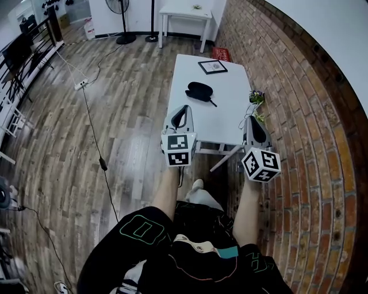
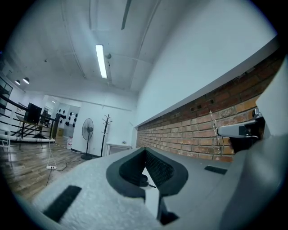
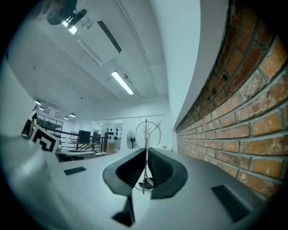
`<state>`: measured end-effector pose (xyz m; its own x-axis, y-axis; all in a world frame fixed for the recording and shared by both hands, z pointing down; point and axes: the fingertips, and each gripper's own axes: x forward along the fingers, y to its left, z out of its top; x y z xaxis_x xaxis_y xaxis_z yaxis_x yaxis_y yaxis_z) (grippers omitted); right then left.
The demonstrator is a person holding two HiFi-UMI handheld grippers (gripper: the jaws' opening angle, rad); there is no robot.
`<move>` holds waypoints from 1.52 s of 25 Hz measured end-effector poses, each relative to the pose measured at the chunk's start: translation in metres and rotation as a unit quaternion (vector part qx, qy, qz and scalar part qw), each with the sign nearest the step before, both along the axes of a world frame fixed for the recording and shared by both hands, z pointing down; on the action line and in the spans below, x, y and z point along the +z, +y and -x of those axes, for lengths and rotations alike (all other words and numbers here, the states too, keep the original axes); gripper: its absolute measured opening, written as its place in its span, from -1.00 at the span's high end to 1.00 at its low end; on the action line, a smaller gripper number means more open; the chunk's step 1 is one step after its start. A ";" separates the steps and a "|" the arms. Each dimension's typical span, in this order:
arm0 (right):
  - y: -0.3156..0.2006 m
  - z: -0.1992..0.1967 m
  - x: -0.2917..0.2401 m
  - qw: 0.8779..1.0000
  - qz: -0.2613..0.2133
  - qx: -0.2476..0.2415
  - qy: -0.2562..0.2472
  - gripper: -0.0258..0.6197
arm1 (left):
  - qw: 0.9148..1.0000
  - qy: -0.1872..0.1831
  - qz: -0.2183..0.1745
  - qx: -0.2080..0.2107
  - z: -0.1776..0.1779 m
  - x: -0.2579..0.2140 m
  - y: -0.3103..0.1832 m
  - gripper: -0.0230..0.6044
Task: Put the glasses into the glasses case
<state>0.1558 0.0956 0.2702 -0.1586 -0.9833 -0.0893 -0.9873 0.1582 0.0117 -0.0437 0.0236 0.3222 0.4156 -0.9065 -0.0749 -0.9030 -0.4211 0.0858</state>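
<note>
The black glasses case (image 1: 199,91) lies shut on the white table (image 1: 224,118), past the middle of it. My left gripper (image 1: 181,110) hovers over the table's near left edge, shut and empty; in the left gripper view the case (image 2: 143,180) shows through the gap below the closed jaws of the left gripper (image 2: 145,155). My right gripper (image 1: 251,119) is at the table's near right corner, shut on thin wire-framed glasses (image 1: 256,97). In the right gripper view the glasses (image 3: 146,134) stand clamped edge-on between the jaws of the right gripper (image 3: 146,155).
A dark framed tablet or picture (image 1: 212,66) lies at the table's far end. A brick wall (image 1: 293,97) runs close along the right. A second white table (image 1: 185,11) and a standing fan (image 1: 122,17) are at the back. A cable and power strip (image 1: 80,85) lie on the wooden floor, left.
</note>
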 end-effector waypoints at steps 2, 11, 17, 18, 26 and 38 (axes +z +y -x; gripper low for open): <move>-0.003 -0.005 0.000 1.000 0.002 0.004 0.002 0.84 | 1.000 0.002 0.002 0.001 -0.003 0.002 -0.004 0.90; -0.044 -0.021 0.014 1.000 0.016 0.010 -0.004 0.84 | 1.000 -0.004 0.023 0.005 -0.015 0.024 -0.040 0.90; -0.090 -0.021 0.034 0.999 0.037 -0.004 -0.009 0.85 | 0.999 -0.007 0.044 -0.020 -0.006 0.047 -0.078 0.90; -0.098 -0.023 0.038 0.999 0.041 -0.004 -0.011 0.85 | 0.999 -0.008 0.050 -0.021 -0.007 0.053 -0.085 0.90; -0.172 -0.029 0.072 0.996 0.082 -0.018 -0.022 0.85 | 0.994 -0.014 0.092 -0.052 0.000 0.096 -0.135 0.90; -0.274 -0.065 0.111 0.991 0.106 -0.017 -0.086 0.85 | 0.984 -0.110 0.134 -0.048 -0.020 0.133 -0.221 0.90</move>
